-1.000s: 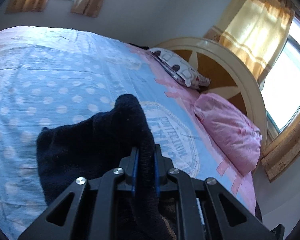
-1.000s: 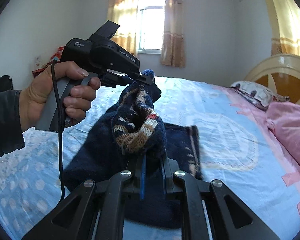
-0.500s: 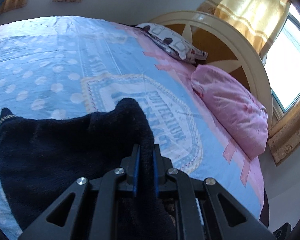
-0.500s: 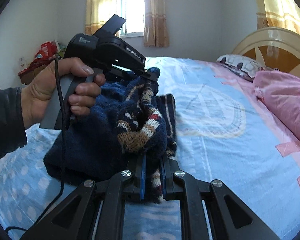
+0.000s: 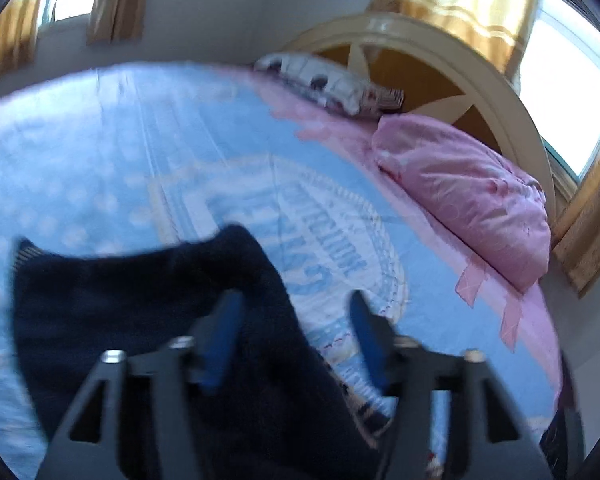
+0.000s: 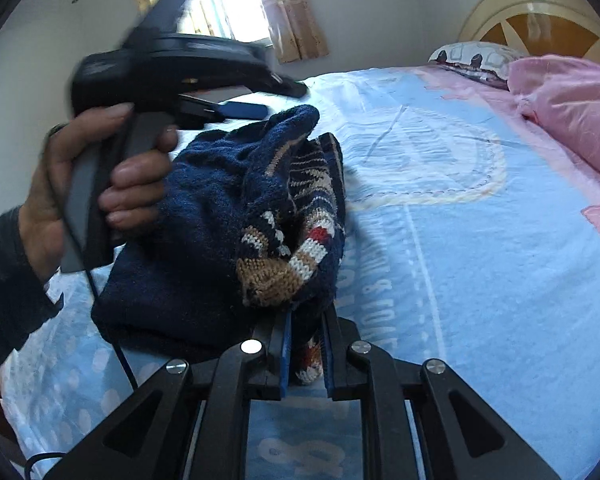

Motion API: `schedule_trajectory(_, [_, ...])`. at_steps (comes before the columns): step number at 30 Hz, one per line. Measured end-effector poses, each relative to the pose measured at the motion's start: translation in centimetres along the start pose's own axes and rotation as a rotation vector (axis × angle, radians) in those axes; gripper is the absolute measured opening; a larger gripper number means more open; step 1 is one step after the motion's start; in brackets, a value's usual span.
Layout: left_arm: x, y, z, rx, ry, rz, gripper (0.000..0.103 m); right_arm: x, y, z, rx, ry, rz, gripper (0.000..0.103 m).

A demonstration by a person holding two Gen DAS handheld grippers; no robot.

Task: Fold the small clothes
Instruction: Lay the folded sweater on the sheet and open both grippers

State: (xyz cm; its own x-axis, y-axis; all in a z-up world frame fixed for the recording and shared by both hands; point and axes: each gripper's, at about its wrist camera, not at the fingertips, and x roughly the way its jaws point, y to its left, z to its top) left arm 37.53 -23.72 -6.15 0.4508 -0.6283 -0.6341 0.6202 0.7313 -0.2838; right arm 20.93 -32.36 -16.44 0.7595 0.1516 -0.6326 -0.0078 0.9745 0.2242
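Note:
A small dark navy knit sweater [image 6: 212,216] with a tan, white and red pattern lies bunched on the blue bedspread [image 6: 480,264]. My right gripper [image 6: 305,322] is shut on its patterned edge, low over the bed. My left gripper [image 5: 294,304] is open, with the sweater [image 5: 140,312] lying under and between its fingers. In the right wrist view the left gripper [image 6: 260,100] hovers just above the sweater's far corner, held by a hand [image 6: 100,184].
A pink pillow [image 5: 468,196] and a patterned pillow [image 5: 332,84] lie at the round cream headboard [image 5: 480,72]. Curtained windows [image 6: 236,8] stand behind the bed. Open bedspread stretches to the right of the sweater.
My left gripper has opened and let go of the sweater corner. The sweater has come down onto the bed. My right gripper stays shut on its edge.

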Motion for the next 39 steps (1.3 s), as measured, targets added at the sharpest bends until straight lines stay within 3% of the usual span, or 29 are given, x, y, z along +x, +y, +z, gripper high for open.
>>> schedule_trajectory(2, [-1.8, 0.1, -0.9, 0.030, -0.032, 0.015, 0.076, -0.1, -0.5, -0.2, 0.027, 0.003, 0.011, 0.022])
schedule_trajectory(4, [-3.6, 0.5, -2.5, 0.072, -0.042, 0.072, 0.077, -0.5, -1.2, -0.2, 0.058, -0.006, 0.013, 0.037])
schedule_trajectory(5, [-4.5, 0.8, -3.4, 0.088, -0.051, 0.099, 0.077, -1.1, -1.7, -0.2, 0.080, -0.025, 0.007, 0.040])
schedule_trajectory(7, [-6.1, 1.4, -6.0, 0.120, -0.062, 0.164, 0.077, -2.3, -2.0, 0.0, 0.095, -0.078, -0.015, 0.041])
schedule_trajectory(11, [-6.9, 2.5, -10.2, 0.138, -0.030, 0.194, 0.078, -3.8, -0.9, 1.2, 0.071, -0.164, 0.011, 0.041])
schedule_trajectory(13, [-6.4, 2.7, -12.1, 0.163, 0.003, 0.203, 0.079, -3.6, 0.1, 2.0, 0.036, -0.168, 0.018, 0.041])
schedule_trajectory(16, [-5.6, 2.2, -13.8, 0.252, 0.003, 0.276, 0.083, -2.7, 1.2, 3.6, 0.024, -0.164, 0.005, 0.041])
schedule_trajectory(17, [-5.3, 2.0, -14.1, 0.288, 0.003, 0.294, 0.085, -1.6, 1.4, 4.2, 0.025, -0.114, -0.004, 0.041])
schedule_trajectory(19, [-5.3, 2.0, -14.5, 0.316, -0.011, 0.310, 0.086, 0.7, 0.9, 4.2, 0.067, 0.012, -0.026, 0.012])
schedule_trajectory(21, [-5.5, 2.4, -14.7, 0.316, -0.006, 0.309, 0.089, 2.4, -0.3, 3.0, 0.152, 0.123, -0.011, 0.012])
schedule_trajectory(25, [-5.9, 4.6, -15.1, 0.237, 0.042, 0.245, 0.095, 1.5, -1.4, 1.0, 0.179, 0.159, 0.030, 0.012])
schedule_trajectory(28, [-6.2, 6.1, -15.2, 0.153, 0.071, 0.175, 0.096, 1.6, -1.3, 1.3, 0.180, 0.197, 0.042, 0.013])
schedule_trajectory(30, [-6.4, 6.1, -15.2, 0.140, 0.066, 0.175, 0.097, 1.8, -0.7, 2.1, 0.130, 0.212, 0.024, 0.014])
schedule_trajectory(32, [-6.7, 5.6, -15.7, 0.154, 0.054, 0.188, 0.097, 1.6, -0.4, 3.3, 0.109, 0.206, 0.029, 0.017])
schedule_trajectory(35, [-7.0, 5.1, -16.0, 0.159, 0.026, 0.189, 0.097, 0.6, -1.2, 5.8, 0.122, 0.111, 0.015, 0.035])
schedule_trajectory(39, [-7.1, 5.2, -15.9, 0.148, 0.019, 0.175, 0.097, 2.6, -2.0, 10.4, 0.164, 0.063, 0.075, 0.036])
